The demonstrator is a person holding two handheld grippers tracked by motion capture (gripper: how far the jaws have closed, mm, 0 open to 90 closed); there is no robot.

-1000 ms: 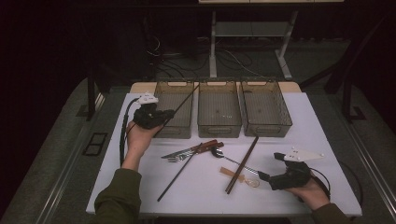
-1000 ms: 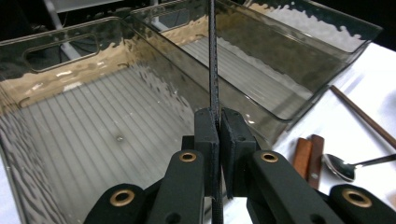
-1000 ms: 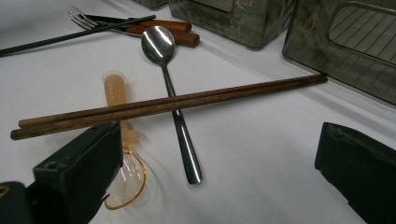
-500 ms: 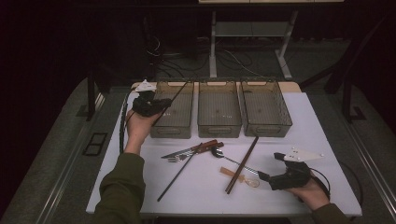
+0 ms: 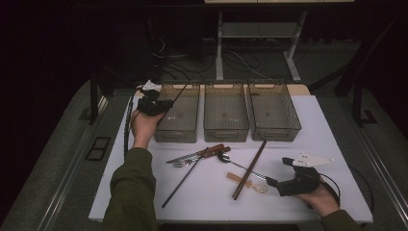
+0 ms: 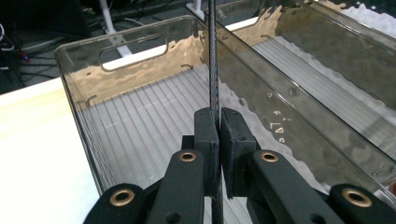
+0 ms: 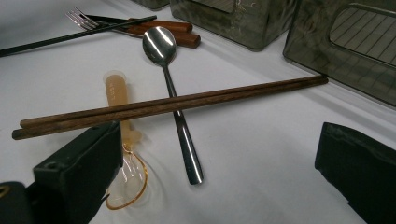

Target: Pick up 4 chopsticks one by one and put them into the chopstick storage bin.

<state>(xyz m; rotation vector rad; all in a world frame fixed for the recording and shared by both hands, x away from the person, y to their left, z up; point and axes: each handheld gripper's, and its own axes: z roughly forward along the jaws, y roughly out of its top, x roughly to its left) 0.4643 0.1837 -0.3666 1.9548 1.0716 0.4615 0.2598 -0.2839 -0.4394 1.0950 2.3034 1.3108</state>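
I had the left gripper (image 6: 218, 140) clamped on a black chopstick (image 6: 214, 60) over the leftmost bin (image 5: 179, 126), upper left; the right gripper (image 7: 219, 177) stood apart near unsorted wooden chopsticks (image 7: 173, 105), spoon (image 7: 161, 46).

3 bins (image 5: 225, 118), 2 black chopsticks (image 5: 185, 178), 2 brown chopsticks (image 5: 249, 171), 1 fork (image 5: 185, 162), 2 spoons (image 5: 230, 159).
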